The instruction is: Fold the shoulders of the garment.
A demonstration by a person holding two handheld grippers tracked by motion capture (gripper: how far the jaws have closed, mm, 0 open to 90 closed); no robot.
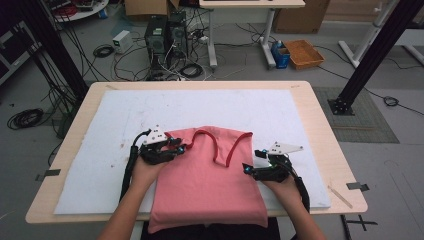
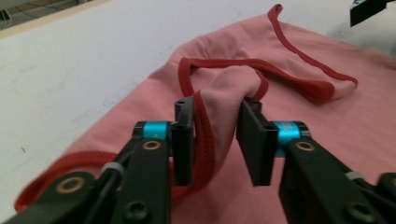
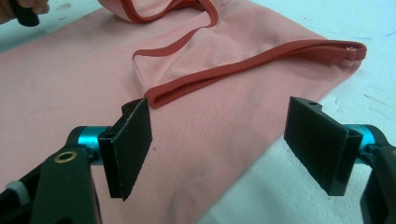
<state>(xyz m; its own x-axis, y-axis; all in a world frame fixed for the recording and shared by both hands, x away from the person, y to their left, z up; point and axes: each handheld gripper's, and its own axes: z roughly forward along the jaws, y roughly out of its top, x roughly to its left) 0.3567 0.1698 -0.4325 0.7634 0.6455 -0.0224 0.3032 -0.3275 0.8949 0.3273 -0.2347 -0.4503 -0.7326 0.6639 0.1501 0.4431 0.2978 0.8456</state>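
Covering wooden table (image 1: 320,120): white mat (image 1: 120,120); cables on floor (image 1: 115,55).

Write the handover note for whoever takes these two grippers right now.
Left gripper: jaws part open, a bunched shoulder strap between them; not clamped.
Right gripper: wide open, empty, low over the top's right edge.
Pink tank top: flat on the white mat, hem hanging over the near table edge, red-trimmed straps at the far end.
Done: top laid out.
Left: probably straighten the left strap, then fold.
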